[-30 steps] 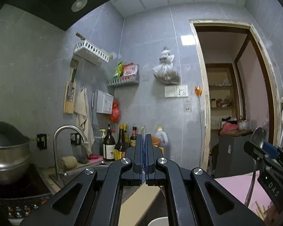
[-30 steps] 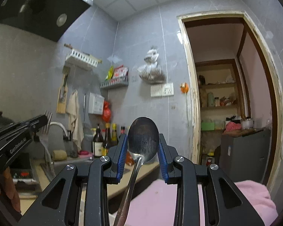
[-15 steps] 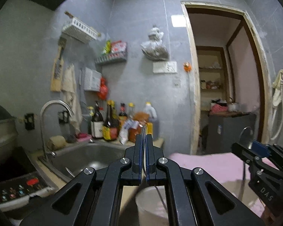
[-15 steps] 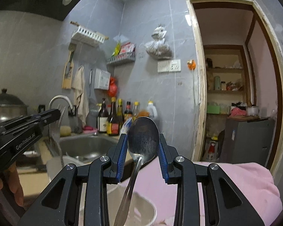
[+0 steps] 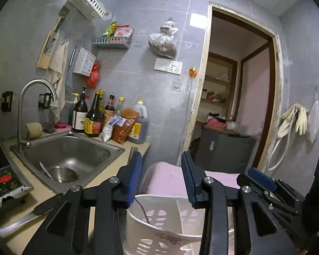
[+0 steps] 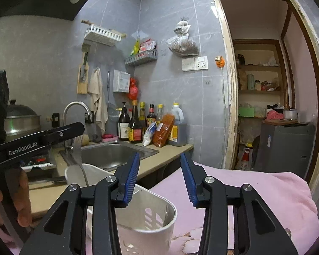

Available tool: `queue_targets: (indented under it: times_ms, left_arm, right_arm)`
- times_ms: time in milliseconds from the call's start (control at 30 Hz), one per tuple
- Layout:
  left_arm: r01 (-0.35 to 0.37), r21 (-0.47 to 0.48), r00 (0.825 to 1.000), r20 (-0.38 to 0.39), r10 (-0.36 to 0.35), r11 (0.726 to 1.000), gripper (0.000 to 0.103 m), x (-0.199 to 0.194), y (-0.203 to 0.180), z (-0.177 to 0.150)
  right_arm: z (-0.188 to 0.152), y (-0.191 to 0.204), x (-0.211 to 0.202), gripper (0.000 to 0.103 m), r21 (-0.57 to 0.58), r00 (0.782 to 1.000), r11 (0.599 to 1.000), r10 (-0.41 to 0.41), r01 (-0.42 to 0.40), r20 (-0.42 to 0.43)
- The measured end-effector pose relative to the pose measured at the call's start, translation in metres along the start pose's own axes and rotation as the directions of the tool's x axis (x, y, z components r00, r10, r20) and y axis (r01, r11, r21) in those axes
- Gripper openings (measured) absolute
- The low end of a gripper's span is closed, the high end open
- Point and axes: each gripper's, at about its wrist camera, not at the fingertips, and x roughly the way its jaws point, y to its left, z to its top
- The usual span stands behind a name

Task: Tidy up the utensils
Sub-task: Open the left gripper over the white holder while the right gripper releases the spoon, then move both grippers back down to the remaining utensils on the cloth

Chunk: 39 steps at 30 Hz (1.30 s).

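Note:
A white slotted utensil holder [image 5: 159, 223] stands on a pink cloth [image 5: 170, 180], right below both grippers; it also shows in the right wrist view [image 6: 146, 218]. My left gripper [image 5: 160, 180] is open and empty above the holder. A thin metal handle [image 5: 141, 210] leans inside it. My right gripper [image 6: 159, 178] is open and empty over the holder. In the right wrist view the fork [image 6: 78, 153] stands blurred in the holder's far compartment, under the left gripper's arm [image 6: 38, 144].
A steel sink [image 5: 68, 155] with a bowl and faucet [image 5: 32, 97] lies to the left. Sauce bottles [image 5: 95, 114] line the counter's back. A knife [image 5: 21, 218] lies on the counter at left. A stove panel [image 5: 4, 182] and a doorway [image 5: 234, 97] flank the scene.
Both grippers have tilted down over the holder and opened. The left let go of the fork and the right let go of the spoon; both utensils dropped into the holder.

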Motion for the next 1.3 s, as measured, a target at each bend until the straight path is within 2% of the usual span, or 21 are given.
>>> queue_targets:
  times_ms: [33, 100, 167, 233, 267, 300, 433, 500, 667, 867, 967, 1100, 1300]
  left_arm:
    - [-0.002, -0.003, 1.0, -0.001, 0.002, 1.0, 0.037, -0.002, -0.001, 0.002]
    - [0.002, -0.007, 1.0, 0.004, -0.002, 1.0, 0.043, -0.003, -0.001, 0.004]
    - [0.003, -0.011, 1.0, 0.014, -0.003, 1.0, 0.05, -0.006, -0.004, 0.008]
    - [0.012, -0.014, 0.999, 0.03, -0.012, 1.0, 0.057, -0.011, -0.008, 0.012]
    - [0.016, -0.012, 0.999, 0.037, -0.016, 1.0, 0.063, -0.014, -0.011, 0.013]
    - [0.017, -0.004, 0.999, 0.046, -0.017, 1.0, 0.071, -0.017, -0.017, 0.016]
    - [0.021, 0.043, 0.996, 0.083, -0.025, 0.999, 0.088, -0.028, -0.039, 0.02]
    - [0.012, 0.073, 0.994, 0.104, -0.019, 0.997, 0.098, -0.032, -0.053, 0.021]
    - [0.022, 0.152, 0.991, 0.129, -0.042, 0.988, 0.101, -0.038, -0.088, 0.015]
    - [0.081, 0.202, 0.988, 0.11, -0.105, 0.976, 0.101, -0.038, -0.126, 0.003]
    - [0.12, 0.224, 0.988, 0.066, -0.137, 0.967, 0.101, -0.033, -0.145, -0.007]
    - [0.191, 0.27, 0.981, -0.034, -0.189, 0.944, 0.101, -0.022, -0.172, -0.028]
    - [0.287, 0.338, 0.949, -0.229, -0.217, 0.896, 0.101, 0.005, -0.203, -0.067]
  right_arm:
    - [0.001, -0.001, -0.002, 0.043, 0.004, 1.0, 1.0, -0.003, 0.003, 0.005]
    - [0.006, -0.004, -0.008, 0.053, 0.012, 1.0, 1.0, -0.011, 0.011, 0.019]
    - [0.011, -0.007, -0.015, 0.057, 0.012, 0.999, 1.0, -0.028, 0.027, 0.038]
    - [0.016, -0.011, -0.022, 0.069, 0.011, 0.997, 0.999, -0.048, 0.047, 0.053]
    - [0.019, -0.014, -0.028, 0.077, 0.014, 0.996, 0.998, -0.065, 0.064, 0.067]
    - [0.021, -0.017, -0.033, 0.08, 0.017, 0.994, 0.997, -0.077, 0.076, 0.078]
    - [0.033, -0.033, -0.057, 0.089, 0.025, 0.984, 0.991, -0.136, 0.134, 0.117]
    - [0.037, -0.042, -0.072, 0.103, 0.03, 0.974, 0.984, -0.178, 0.176, 0.14]
    - [0.043, -0.065, -0.106, 0.103, 0.015, 0.949, 0.963, -0.268, 0.269, 0.169]
    - [0.038, -0.088, -0.145, 0.103, -0.028, 0.913, 0.926, -0.367, 0.378, 0.176]
    - [0.031, -0.099, -0.158, 0.103, -0.045, 0.902, 0.91, -0.399, 0.411, 0.168]
    - [0.019, -0.114, -0.169, 0.103, -0.061, 0.889, 0.892, -0.436, 0.447, 0.144]
    - [0.002, -0.142, -0.17, 0.103, -0.04, 0.898, 0.897, -0.437, 0.439, 0.054]
